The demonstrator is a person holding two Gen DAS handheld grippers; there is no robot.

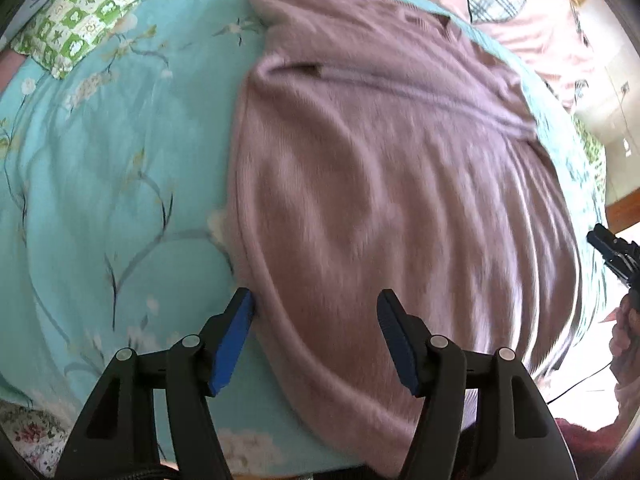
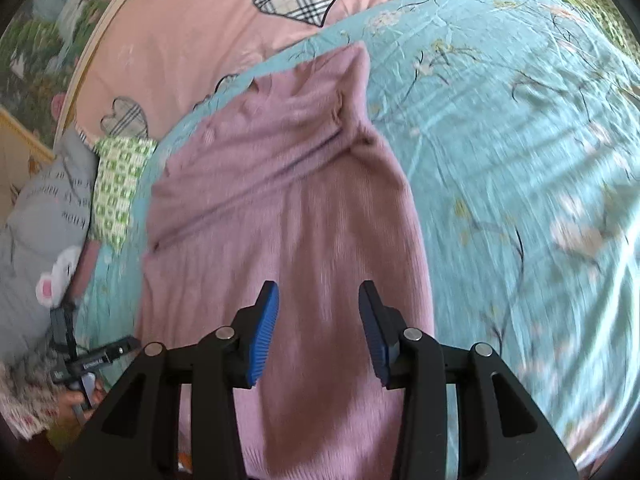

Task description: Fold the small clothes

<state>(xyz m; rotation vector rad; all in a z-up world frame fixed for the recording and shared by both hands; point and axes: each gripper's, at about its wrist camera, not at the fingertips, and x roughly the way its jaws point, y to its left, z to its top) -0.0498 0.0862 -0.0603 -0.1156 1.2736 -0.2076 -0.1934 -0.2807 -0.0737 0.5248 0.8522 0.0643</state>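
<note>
We look down along both grippers at a pink sweater (image 1: 380,168) spread over a turquoise flowered bedspread (image 1: 100,168), filling the centre and right of the left wrist view and the centre of the right wrist view. The left gripper (image 1: 316,336) stands at the lower middle of its frame with its blue pads (image 1: 232,344) spread apart and nothing pinched between them; the left pad sits at the sweater's near left edge, the right pad over the knit. The right gripper (image 2: 318,332), at the bottom centre of its own view, also has its pads apart over the lower part of the sweater, gripping no cloth. A pink quilt with plaid hearts (image 2: 224,20) lies across the top of the right wrist view, beyond the bedspread. A green checked pillow (image 1: 80,16) rests in the upper left of the left wrist view, and a grey cushion (image 2: 44,216) sits at the left edge of the right wrist view. Both frames are blurred.
</note>
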